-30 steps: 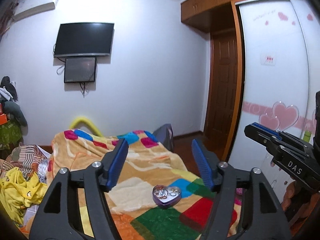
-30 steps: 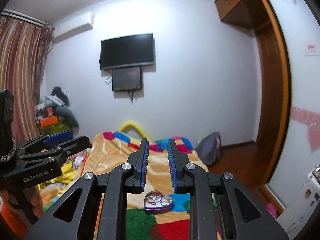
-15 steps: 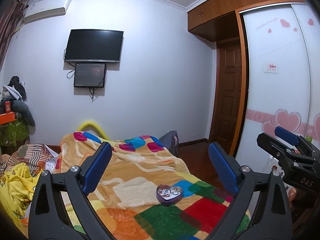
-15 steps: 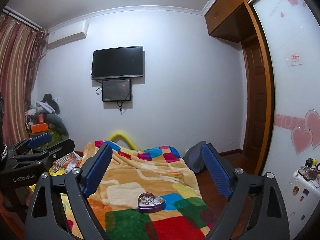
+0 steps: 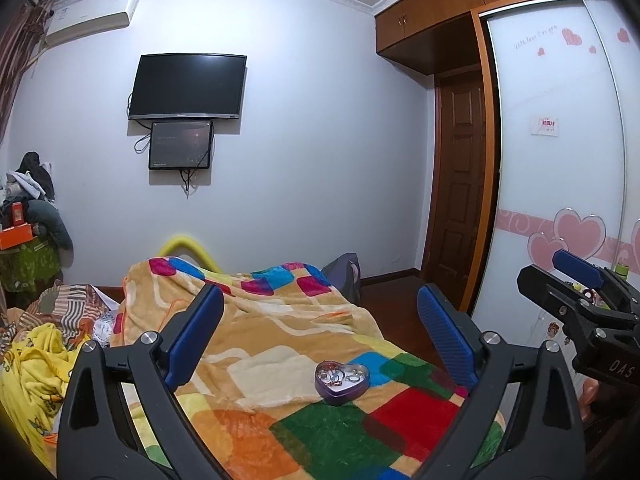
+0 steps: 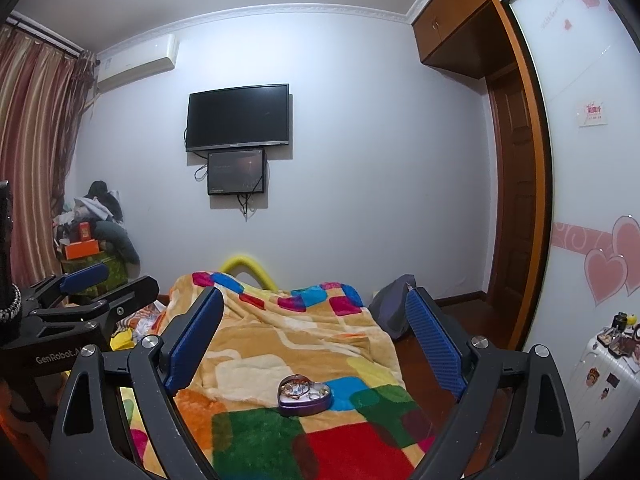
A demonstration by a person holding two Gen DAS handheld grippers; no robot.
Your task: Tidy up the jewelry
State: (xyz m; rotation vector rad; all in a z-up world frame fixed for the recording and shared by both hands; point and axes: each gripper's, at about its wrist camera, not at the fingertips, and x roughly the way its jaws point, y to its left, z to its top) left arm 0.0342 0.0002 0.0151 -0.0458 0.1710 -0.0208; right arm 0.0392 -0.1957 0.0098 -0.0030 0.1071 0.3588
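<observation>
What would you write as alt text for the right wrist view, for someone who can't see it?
The right gripper is open and holds nothing, above a purple heart-shaped tin of jewelry resting on a colorful patchwork blanket. The left gripper shows at the left edge; a dark TV hangs on the far wall.

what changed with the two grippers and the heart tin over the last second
The right gripper went from nearly shut to wide open, with nothing between its fingers. The left gripper opened wider too. Both views show more of the wall and ceiling, so the grippers seem to have pulled back or tilted up. The purple heart-shaped tin stayed on the patchwork blanket, jewelry inside.
</observation>
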